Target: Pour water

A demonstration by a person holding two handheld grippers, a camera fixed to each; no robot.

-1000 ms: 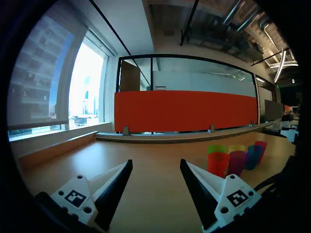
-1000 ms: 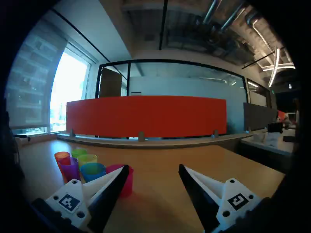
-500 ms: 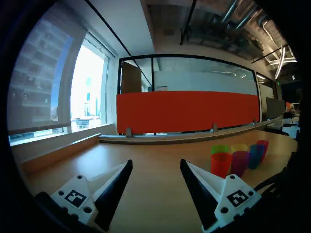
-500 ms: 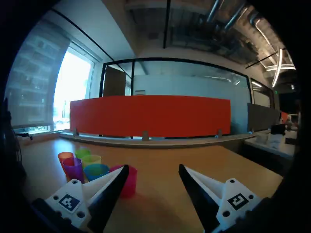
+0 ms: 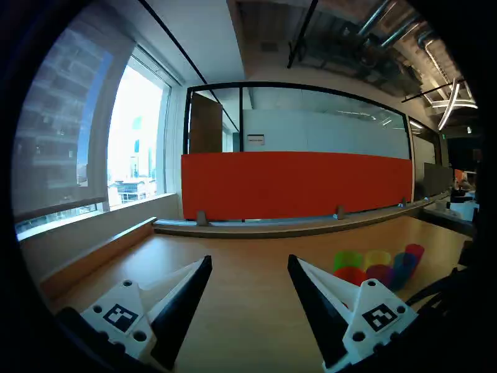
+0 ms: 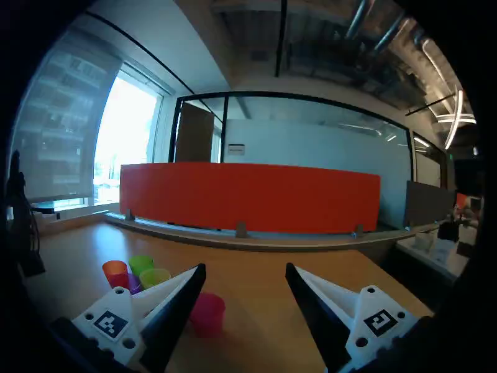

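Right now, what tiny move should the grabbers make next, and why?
Probably ease the right gripper forward and slightly left, so it straddles the pink cup. Both it and the left gripper are open and hold nothing, and that cup stands nearest it, in front of the other cups on the table.

The purple cup (image 6: 132, 284) is mostly hidden — behind the right hand-held gripper (image 6: 244, 267).

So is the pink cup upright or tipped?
Upright: the pink cup stands on the wooden desk with its open rim facing up.
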